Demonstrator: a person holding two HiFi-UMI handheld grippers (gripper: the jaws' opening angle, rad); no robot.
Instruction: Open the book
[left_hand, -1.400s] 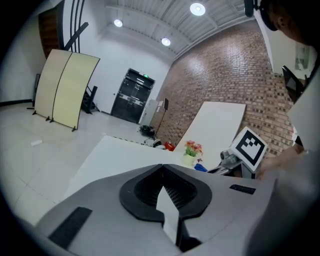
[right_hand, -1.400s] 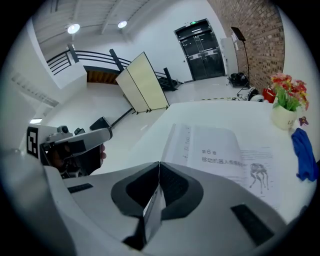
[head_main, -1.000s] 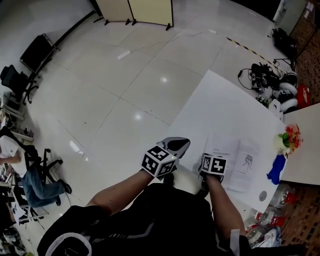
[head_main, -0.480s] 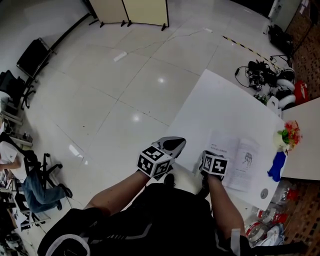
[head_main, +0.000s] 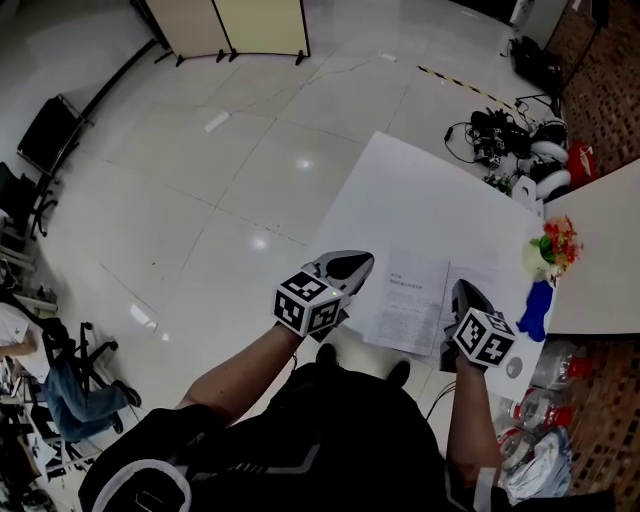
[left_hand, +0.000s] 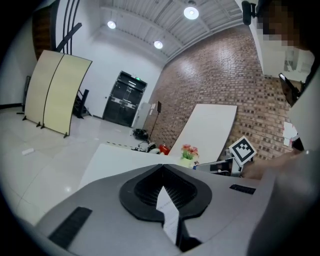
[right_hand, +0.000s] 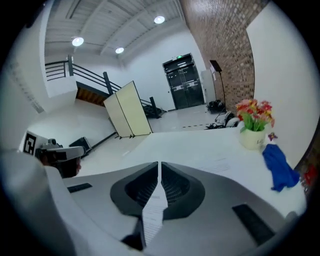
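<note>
**A:** What does the head view leave hard to make out?

**B:** The grip itself. The book lies open on the white counter, spread between the two tongs. The left tongs are at its left edge and the right tongs over its right half. From above, the tongs' bodies and marker cubes cover the points of contact. Part of the book's right side is hidden under the right tongs.

**A:** Do the gripper views settle it?

**B:** Yes. In the left gripper view the jaws are pressed together on a thin printed left leaf, which runs out of the gap toward the camera. In the right gripper view the jaws are likewise closed on a printed right leaf. The print on both is too blurred to read.

**A:** And what do those views miss?

**B:** The rest of the book, since each pair's grey body blocks everything directly below it. Only the head view shows the book whole and open.

**A:** Anything else near the tongs?

**B:** A flowerpot stands ahead of the right tongs, with a blue cloth just to its right. In the head view both sit at the counter's far right edge, beyond the right tongs. Well ahead of the left tongs, a folding screen stands on the floor.
</note>
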